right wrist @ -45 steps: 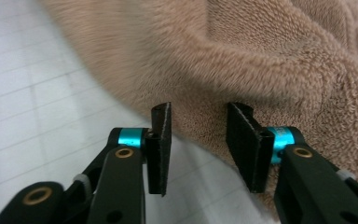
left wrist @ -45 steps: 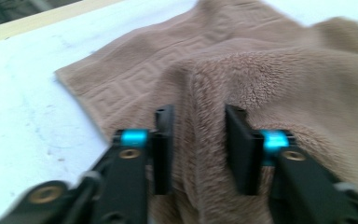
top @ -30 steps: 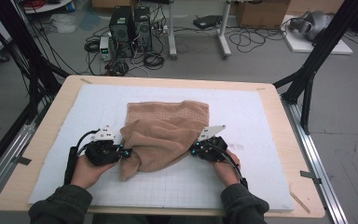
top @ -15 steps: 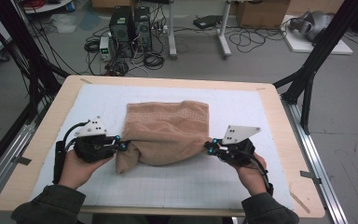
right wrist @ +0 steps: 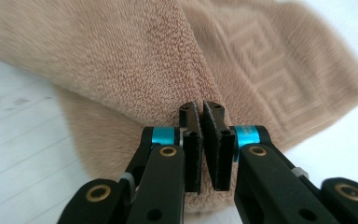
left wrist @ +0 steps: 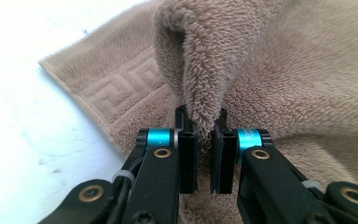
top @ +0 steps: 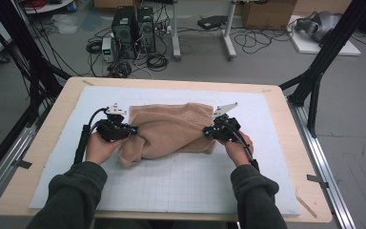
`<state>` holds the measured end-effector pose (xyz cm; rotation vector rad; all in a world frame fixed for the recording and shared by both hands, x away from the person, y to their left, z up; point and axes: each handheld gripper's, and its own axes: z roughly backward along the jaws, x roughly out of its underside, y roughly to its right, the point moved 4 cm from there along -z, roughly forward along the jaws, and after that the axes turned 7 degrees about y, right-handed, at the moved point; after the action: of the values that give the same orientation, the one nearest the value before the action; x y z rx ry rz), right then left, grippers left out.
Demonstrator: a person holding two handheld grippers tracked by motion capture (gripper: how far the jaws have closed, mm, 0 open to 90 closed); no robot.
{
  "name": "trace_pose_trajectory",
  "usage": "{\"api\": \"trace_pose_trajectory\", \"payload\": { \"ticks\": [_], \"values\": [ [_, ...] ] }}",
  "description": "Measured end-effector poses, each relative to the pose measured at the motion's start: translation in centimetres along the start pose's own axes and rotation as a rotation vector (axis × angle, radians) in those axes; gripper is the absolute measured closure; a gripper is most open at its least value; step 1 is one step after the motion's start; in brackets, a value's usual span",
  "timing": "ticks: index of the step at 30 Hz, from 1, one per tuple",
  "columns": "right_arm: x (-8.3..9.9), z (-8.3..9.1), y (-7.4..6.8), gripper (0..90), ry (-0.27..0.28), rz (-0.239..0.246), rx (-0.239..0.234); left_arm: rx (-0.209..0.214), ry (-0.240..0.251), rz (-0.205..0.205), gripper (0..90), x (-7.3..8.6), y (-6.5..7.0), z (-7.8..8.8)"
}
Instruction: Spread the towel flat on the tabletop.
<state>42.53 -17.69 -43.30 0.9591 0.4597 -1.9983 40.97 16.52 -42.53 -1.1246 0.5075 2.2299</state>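
Note:
A tan terry towel (top: 171, 129) with a key-pattern border lies bunched across the middle of the white gridded mat (top: 181, 181). My left gripper (top: 129, 130) is at the towel's left end, shut on a raised fold of the towel (left wrist: 203, 93); the pile is pinched between its black pads. At the towel's right end my right gripper (top: 208, 132) is shut on the towel's edge (right wrist: 168, 70), its pads (right wrist: 193, 140) nearly touching with cloth between them. The towel hangs slightly between the two grippers, and its near left corner (top: 126, 160) droops onto the mat.
The mat lies on a wooden table (top: 43, 138) framed by black struts (top: 314, 81). Computers and cables (top: 133, 28) are on the floor beyond the far edge. Bare mat stretches in front of and behind the towel.
Both grippers have moved toward the far side of the mat, carrying the towel ends with them; they first spread apart. The towel has gone from a diagonal heap to a longer roll.

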Motion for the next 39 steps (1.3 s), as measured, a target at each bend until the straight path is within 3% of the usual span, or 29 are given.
{"api": "trace_pose_trajectory", "payload": {
  "ticks": [3, 6, 10, 12, 16, 18, 21, 23, 25, 27, 31, 34, 35, 39],
  "values": [
    [0.5, -1.5, 0.2, 85.7, -0.016, -0.036, -0.015, -0.004, 0.006, 0.025, 82.1, 0.0, -0.4, -0.3],
    [0.4, -1.4, 0.1, 82.7, -0.007, -0.031, -0.012, -0.014, 0.018, 0.019, 73.0, -0.2, -0.5, 0.8],
    [-0.1, 0.7, -0.3, 72.4, 0.048, -0.019, -0.004, -0.012, 0.079, 0.023, 59.6, -0.8, -0.4, 3.9],
    [-0.2, 2.2, -1.0, 71.7, 0.091, -0.012, -0.005, -0.015, 0.101, 0.022, 54.3, -0.9, 0.0, 5.4],
    [0.1, 4.5, -2.9, 70.4, 0.153, 0.017, -0.004, -0.006, 0.141, -0.016, 49.9, -0.2, 1.5, 7.5],
    [0.5, 5.0, -4.0, 70.0, 0.167, 0.034, -0.023, 0.013, 0.148, -0.025, 51.6, 0.5, 2.4, 7.9],
    [1.4, 4.2, -5.4, 66.9, 0.149, 0.049, -0.049, 0.027, 0.103, -0.063, 56.6, 1.8, 3.5, 7.3],
    [1.8, 2.9, -5.9, 64.2, 0.127, 0.053, -0.061, 0.031, 0.072, -0.061, 58.3, 2.6, 3.6, 6.3],
    [2.0, 1.4, -6.2, 61.0, 0.087, 0.049, -0.073, 0.003, 0.027, -0.089, 57.5, 3.2, 3.5, 5.2],
    [1.9, -0.1, -6.5, 59.8, 0.056, 0.058, -0.083, 0.002, 0.015, -0.075, 59.2, 3.7, 3.3, 4.2],
    [1.7, -2.5, -6.7, 59.3, 0.029, 0.082, -0.061, 0.022, -0.008, -0.06, 78.5, 4.5, 3.1, 2.5],
    [1.7, -2.9, -6.5, 77.0, 0.036, 0.087, -0.035, 0.039, -0.001, -0.069, 88.0, 4.5, 3.4, 2.3],
    [1.7, -2.8, -6.5, 82.2, 0.035, 0.089, -0.06, 0.037, 0.006, -0.081, 88.5, 4.4, 3.5, 2.5],
    [1.4, -1.8, -6.6, 85.0, 0.054, 0.106, -0.09, 0.033, 0.059, -0.063, 89.0, 3.8, 3.4, 4.2]
  ]
}}
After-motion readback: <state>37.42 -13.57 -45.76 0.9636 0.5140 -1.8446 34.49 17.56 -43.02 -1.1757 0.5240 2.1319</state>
